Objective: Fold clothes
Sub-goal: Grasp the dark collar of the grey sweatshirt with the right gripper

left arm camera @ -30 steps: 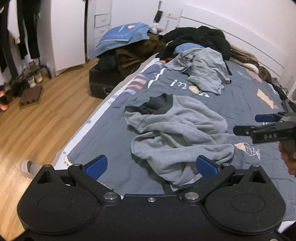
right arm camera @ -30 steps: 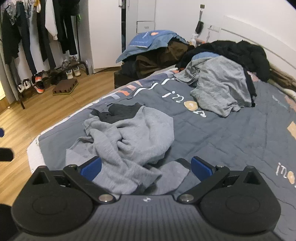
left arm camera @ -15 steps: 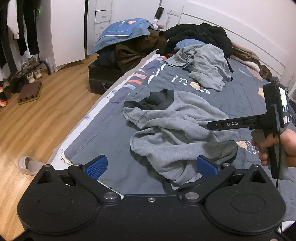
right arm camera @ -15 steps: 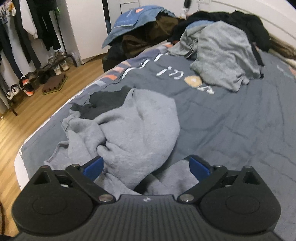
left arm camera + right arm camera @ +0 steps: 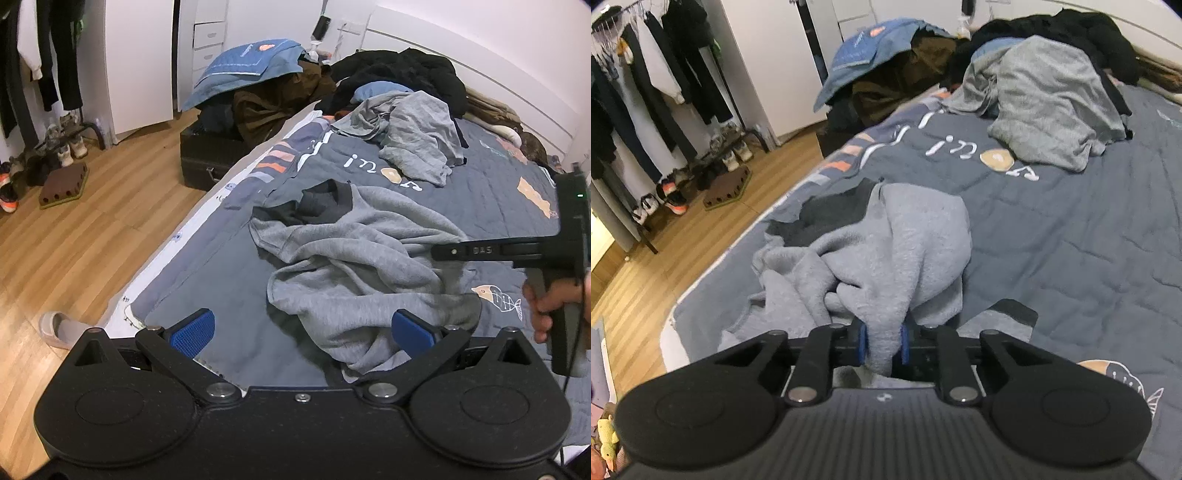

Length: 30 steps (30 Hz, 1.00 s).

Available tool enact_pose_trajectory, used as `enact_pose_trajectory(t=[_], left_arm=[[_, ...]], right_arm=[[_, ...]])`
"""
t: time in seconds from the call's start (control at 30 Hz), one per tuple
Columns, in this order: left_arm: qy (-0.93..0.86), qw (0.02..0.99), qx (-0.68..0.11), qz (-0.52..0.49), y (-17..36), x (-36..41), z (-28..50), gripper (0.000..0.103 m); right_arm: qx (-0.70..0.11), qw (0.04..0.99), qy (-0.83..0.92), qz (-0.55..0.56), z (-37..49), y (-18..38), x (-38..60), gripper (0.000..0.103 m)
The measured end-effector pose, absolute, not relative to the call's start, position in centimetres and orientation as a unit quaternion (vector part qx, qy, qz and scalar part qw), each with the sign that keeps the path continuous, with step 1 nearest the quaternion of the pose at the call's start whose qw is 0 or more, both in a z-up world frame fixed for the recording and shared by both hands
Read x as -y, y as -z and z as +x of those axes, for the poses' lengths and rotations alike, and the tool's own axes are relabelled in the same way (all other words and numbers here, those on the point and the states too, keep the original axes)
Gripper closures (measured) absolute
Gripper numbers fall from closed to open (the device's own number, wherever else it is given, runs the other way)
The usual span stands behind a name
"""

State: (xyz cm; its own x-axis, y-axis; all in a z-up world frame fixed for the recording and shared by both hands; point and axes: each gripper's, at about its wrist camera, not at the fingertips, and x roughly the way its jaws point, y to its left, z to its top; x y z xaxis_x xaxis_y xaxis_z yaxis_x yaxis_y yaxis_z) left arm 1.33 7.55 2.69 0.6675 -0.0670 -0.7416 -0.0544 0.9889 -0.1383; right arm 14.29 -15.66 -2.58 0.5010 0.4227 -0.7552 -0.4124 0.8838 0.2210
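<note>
Since a second ago the right claw (image 5: 882, 345) has come in over the grey sweatshirt (image 5: 886, 251) from the right, and its jaws have just been closing, with a bunched ridge of the sweatshirt's fleece now pinched between the blue pads (image 5: 863, 345). From the left wrist view, the left claw (image 5: 301, 328) hangs with its jaws wide apart and nothing between them, its right pad just over the near edge of the sweatshirt (image 5: 354, 266), which lies crumpled near the foot of the bed (image 5: 498, 206) with its dark collar toward the bed's left edge. This view also shows the right claw's body (image 5: 517, 251) from the side and the person's hand (image 5: 554, 299) on its handle, though its tips are hidden against the cloth. From the right wrist view, the grip itself is plain, which the other view cannot give, and so is a dark-cuffed sleeve end (image 5: 1001, 317) lying flat just right of the claw. A second grey garment (image 5: 1045, 103) waits heaped at the far end beside dark clothes (image 5: 1082, 33). By my reading the folding has barely begun: no garment is spread flat or folded, and this first grasp looks like the start of straightening the sweatshirt.
</note>
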Motion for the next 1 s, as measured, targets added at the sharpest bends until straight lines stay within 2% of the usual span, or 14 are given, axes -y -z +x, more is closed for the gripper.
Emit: enact_pose_trajectory(t=[0.27,0.57,0.87,1.0], left_arm=[[0.024,0.918,-0.391,-0.063,-4.4,-5.7,0.9,0.0],[0.082,0.926,-0.367,-0.029,-6.4,0.2,-0.4,0.0],[0.135,0.917,-0.374,0.012,-4.4,7.4,-0.4,0.0],[0.133,0.918,-0.374,0.023,-3.0,9.1,0.1,0.0]], right_arm=[[-0.404,0.885,-0.227,0.054,11.5,-1.3,20.1,0.089],[-0.381,0.908,-0.165,0.056,7.0,-5.4,29.6,0.089],[-0.406,0.909,-0.084,0.041,4.1,-1.5,39.5,0.089],[-0.423,0.901,-0.073,0.063,4.2,1.5,42.2,0.083]])
